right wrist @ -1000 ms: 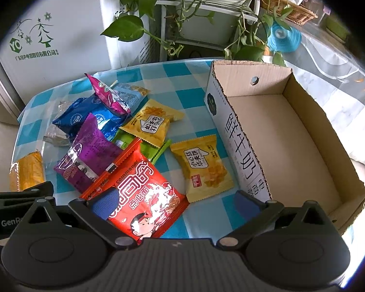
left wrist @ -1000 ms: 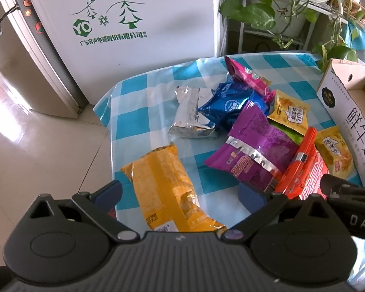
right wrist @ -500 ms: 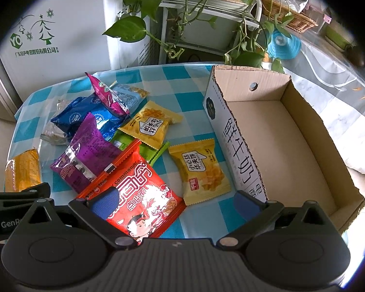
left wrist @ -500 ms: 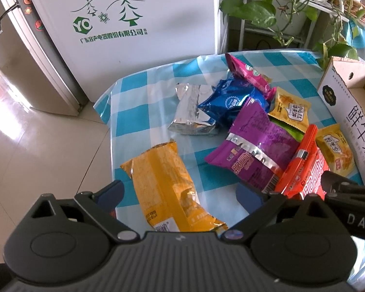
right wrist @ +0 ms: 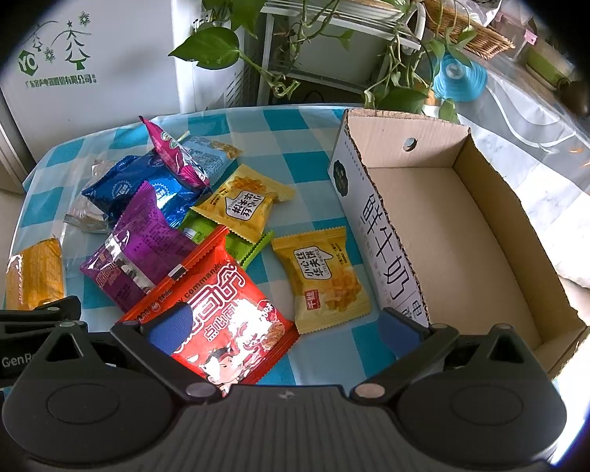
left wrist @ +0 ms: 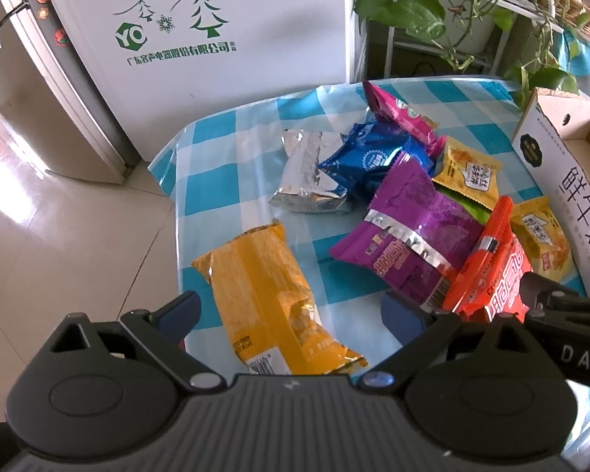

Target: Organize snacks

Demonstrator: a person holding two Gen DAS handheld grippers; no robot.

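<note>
Several snack packets lie on a blue-checked tablecloth [left wrist: 255, 149]. My left gripper [left wrist: 291, 310] is open above the near end of a long orange packet [left wrist: 271, 299]. Beside it lie a purple packet [left wrist: 409, 236], a silver one [left wrist: 306, 173], a blue one [left wrist: 373, 157] and a pink one [left wrist: 397, 114]. My right gripper [right wrist: 283, 326] stands open over a red packet [right wrist: 224, 306], with a yellow packet [right wrist: 326, 275] just beyond. A second yellow packet [right wrist: 244, 204] lies farther back. An empty cardboard box [right wrist: 464, 228] stands to the right.
A white appliance [left wrist: 200, 39] with green tree print stands behind the table, with a tiled floor [left wrist: 59, 236] on the left. Potted vines on a metal rack [right wrist: 326, 31] hang past the far edge. The table's left edge [left wrist: 177, 236] runs close to the orange packet.
Both grippers have eased slightly forward and the scene has shifted a little in each view. No packet has moved, and both grippers stay open.
</note>
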